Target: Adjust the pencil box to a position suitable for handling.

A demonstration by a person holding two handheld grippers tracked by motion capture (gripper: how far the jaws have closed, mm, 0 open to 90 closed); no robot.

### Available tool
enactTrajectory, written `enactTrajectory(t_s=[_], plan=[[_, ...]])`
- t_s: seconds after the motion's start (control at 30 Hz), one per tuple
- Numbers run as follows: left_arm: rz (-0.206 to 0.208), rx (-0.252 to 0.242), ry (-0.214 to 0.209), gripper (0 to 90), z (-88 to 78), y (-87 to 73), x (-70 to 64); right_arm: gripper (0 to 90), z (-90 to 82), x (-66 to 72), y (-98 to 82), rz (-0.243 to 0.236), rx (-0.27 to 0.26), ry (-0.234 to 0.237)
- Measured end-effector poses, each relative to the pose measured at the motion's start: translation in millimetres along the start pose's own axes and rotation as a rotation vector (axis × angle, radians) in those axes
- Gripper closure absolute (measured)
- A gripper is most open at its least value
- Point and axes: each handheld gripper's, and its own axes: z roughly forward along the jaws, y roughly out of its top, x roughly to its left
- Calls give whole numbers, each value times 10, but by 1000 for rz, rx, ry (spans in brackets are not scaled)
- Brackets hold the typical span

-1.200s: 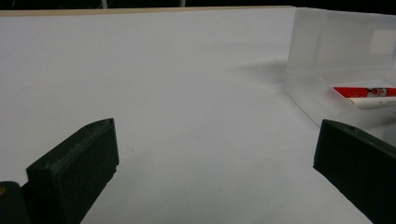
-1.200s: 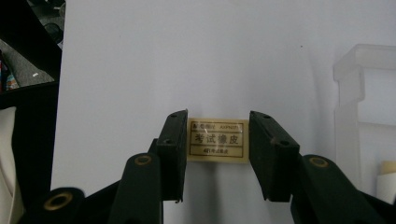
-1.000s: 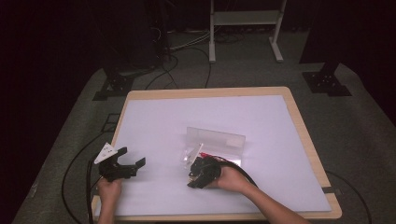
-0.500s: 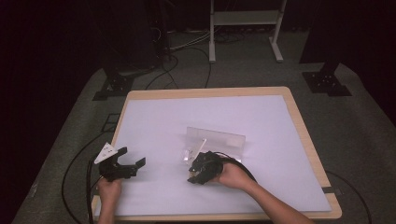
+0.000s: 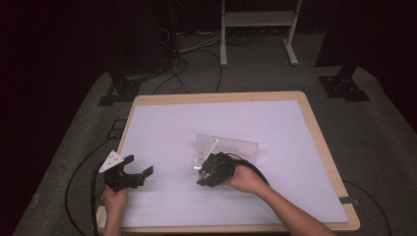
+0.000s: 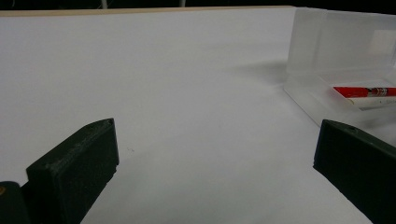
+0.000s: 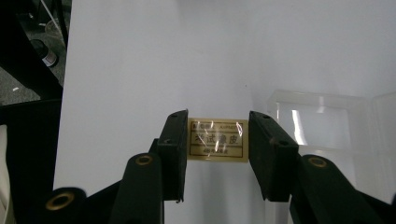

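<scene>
A small yellowish eraser (image 7: 217,140) in a printed wrapper sits between the jaws of my right gripper (image 7: 218,122), which press on its two sides and hold it off the white table. In the high view that right gripper (image 5: 206,169) hovers at the near left corner of a clear plastic box (image 5: 231,146) with its lid standing up. A red pen (image 6: 364,91) lies inside the clear box (image 6: 336,60). My left gripper (image 5: 139,164) rests low at the table's near left, jaws wide apart and empty (image 6: 217,140).
The table (image 5: 319,142) has a white top with a wooden rim. Black cables (image 5: 93,187) trail off its near left edge. Beyond the far edge stand a white frame (image 5: 255,29) and dark stand feet (image 5: 344,88) on grey floor.
My right gripper has risen a little with the eraser still between its jaws. The left gripper has stayed where it was.
</scene>
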Motion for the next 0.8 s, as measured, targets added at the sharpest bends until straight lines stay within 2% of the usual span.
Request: enactTrajectory(t_s=[0.5,0.8], plan=[[5,-6,-2,0,-8,-6,-2,586,-87,-55,104,-6,-8,-20],[6,-8,-3,0,-9,-6,-3,586,-124,-148,170,3,-15,-33]])
